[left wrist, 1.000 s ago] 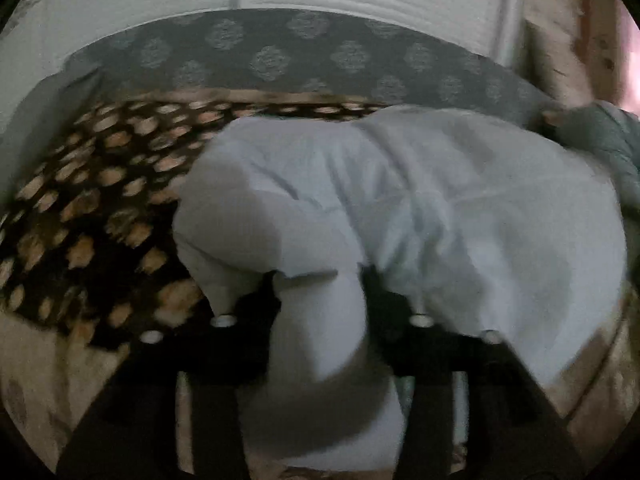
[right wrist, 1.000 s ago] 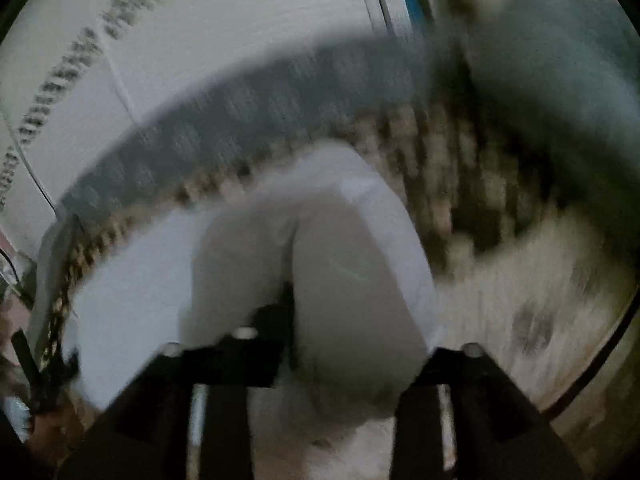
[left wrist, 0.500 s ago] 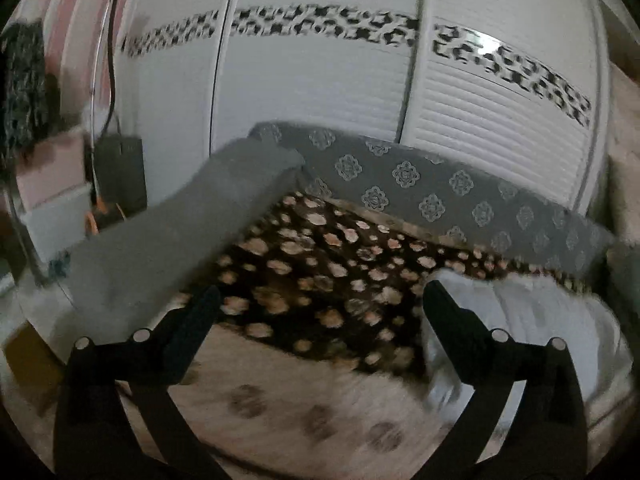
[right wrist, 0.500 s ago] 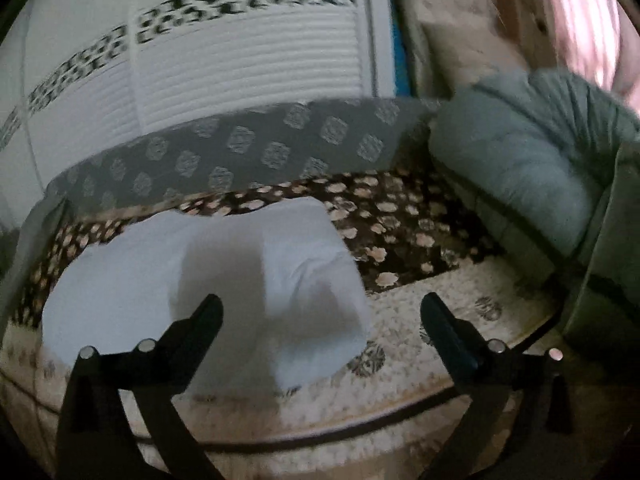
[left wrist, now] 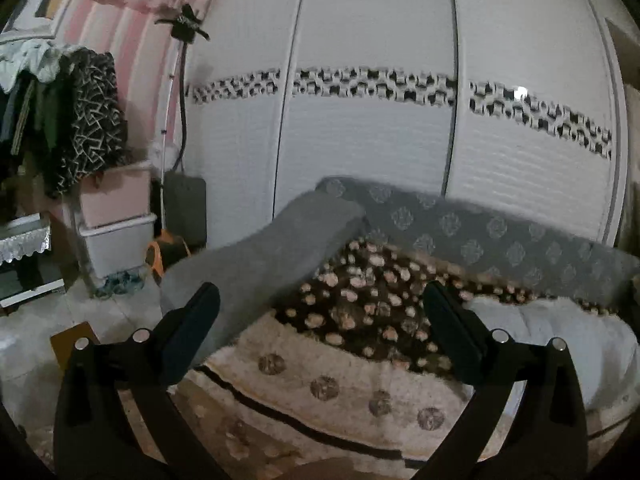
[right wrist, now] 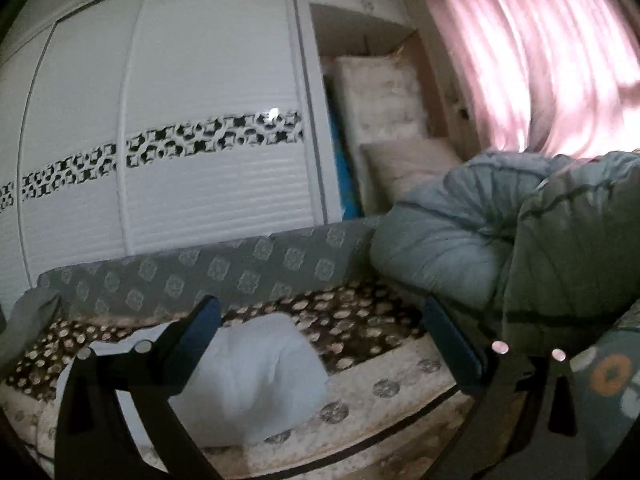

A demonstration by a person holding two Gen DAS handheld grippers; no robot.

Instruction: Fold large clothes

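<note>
Nearby: quilt [right wrist: 460, 232] (bunched) right of white garment [right wrist: 256, 376]; wardrobe [right wrist: 180, 120] behind

Our left gripper [left wrist: 320, 320] hangs in the air with its jaws spread wide and nothing between them; both dark fingers [left wrist: 192, 328] stand clear above the bed [left wrist: 320, 384], tips reaching toward its patterned middle from the near edge. Our right gripper [right wrist: 320, 332] is raised the same way above the near edge of the bed, aimed almost level across it, jaws spread wide and empty. Its left finger [right wrist: 192, 340] crosses our sight of the bed's centre without touching it. Both pairs of jaws have just been opening.
</note>
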